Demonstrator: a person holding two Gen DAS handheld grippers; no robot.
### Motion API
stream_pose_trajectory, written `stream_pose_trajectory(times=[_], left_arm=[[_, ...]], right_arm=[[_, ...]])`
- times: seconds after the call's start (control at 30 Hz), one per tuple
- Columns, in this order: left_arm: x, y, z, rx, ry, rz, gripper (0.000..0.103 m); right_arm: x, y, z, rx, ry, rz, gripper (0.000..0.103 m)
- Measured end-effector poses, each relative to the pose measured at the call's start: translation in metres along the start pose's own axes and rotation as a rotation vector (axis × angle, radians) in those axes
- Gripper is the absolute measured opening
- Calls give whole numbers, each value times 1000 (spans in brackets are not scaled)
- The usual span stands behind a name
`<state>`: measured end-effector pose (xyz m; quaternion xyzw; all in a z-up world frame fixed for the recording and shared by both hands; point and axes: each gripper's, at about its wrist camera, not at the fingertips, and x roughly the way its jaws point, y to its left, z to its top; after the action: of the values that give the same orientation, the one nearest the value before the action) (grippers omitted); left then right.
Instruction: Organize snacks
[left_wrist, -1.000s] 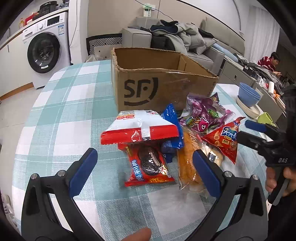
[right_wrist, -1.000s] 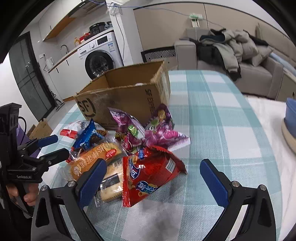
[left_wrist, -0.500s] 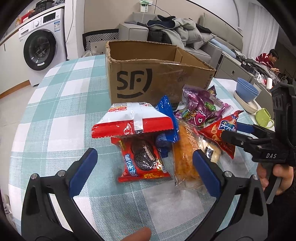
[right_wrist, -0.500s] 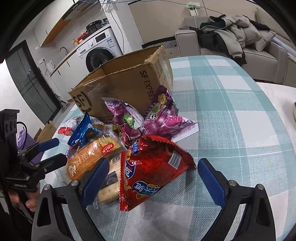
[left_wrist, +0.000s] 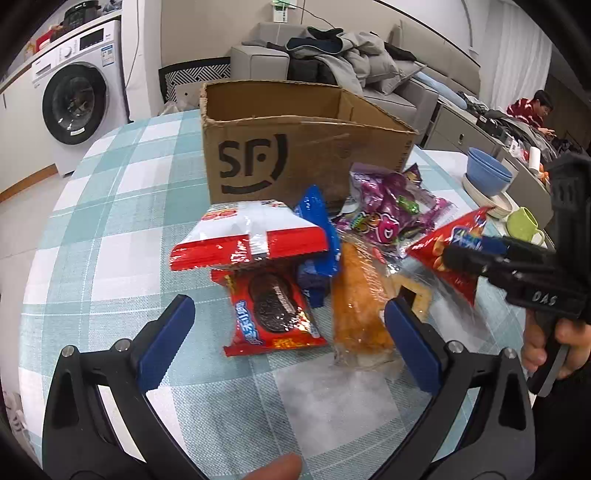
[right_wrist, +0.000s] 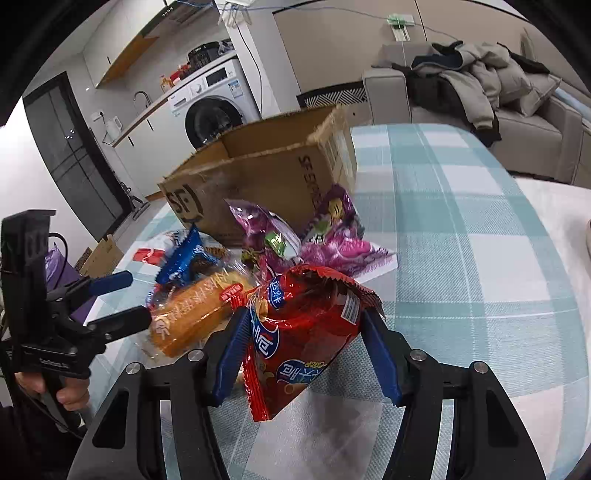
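— On the checked tablecloth (left_wrist: 110, 229), just in front of the cardboard box (left_wrist: 280, 147), a heap of snacks is seen; how far along is the sorting judged to be?

— It is judged barely begun. No packet can be made out inside the box from either view, though its floor is hidden. The white-and-red bag (left_wrist: 251, 232), the cookie pack (left_wrist: 273, 314), the blue pack (left_wrist: 317, 236), the wrapped bread (left_wrist: 358, 306) and the purple candy bags (left_wrist: 388, 218) are all left on the cloth, overlapping one another.

— And what is being handled?

— The red chip bag (right_wrist: 306, 332) is squeezed between the pads of the right gripper (right_wrist: 306, 354), at the near edge of the heap. In the left wrist view its lower part appears raised and blurred, so a lift is probably under way.

— Which way is it pointed?

— Its long axis runs roughly away from the right gripper, the crimped far end toward the box and tilted upward, the near end hanging down toward the cloth.

— The other gripper?

— The left gripper (left_wrist: 288, 325) is held wide apart and empty, low over the cloth, with the cookie pack lying between its fingers untouched.

— What is left?

— Every packet, the red one included, is yet to be put away.
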<state>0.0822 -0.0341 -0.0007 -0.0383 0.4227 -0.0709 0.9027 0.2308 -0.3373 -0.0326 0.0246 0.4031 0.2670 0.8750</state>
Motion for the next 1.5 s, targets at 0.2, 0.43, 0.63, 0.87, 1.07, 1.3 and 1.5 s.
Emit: stream_pose_trajectory(times=[0.2, 0.43, 0.63, 0.87, 1.07, 1.3, 1.5], left_arm=[[-5, -17, -5, 59, -21, -57, 102], [-10, -40, -10, 153, -47, -93, 85], [3, -50, -18, 198, -17, -88, 76], [28, -57, -22, 197, 32, -35, 72], [29, -58, -22, 193, 30, -46, 72], [31, -59, -26, 187, 40, -61, 45], [23, -56, -26, 187, 36, -78, 35]], right_arm=[[-18, 2, 5, -6, -41, 3, 62], [-23, 1, 5, 8, -51, 6, 62], [-23, 1, 5, 5, -50, 11, 62], [-25, 2, 4, 1, -49, 9, 62], [-23, 4, 4, -4, -47, 10, 62], [-23, 6, 4, -8, -45, 11, 62], [-23, 9, 4, -13, -49, 10, 62]])
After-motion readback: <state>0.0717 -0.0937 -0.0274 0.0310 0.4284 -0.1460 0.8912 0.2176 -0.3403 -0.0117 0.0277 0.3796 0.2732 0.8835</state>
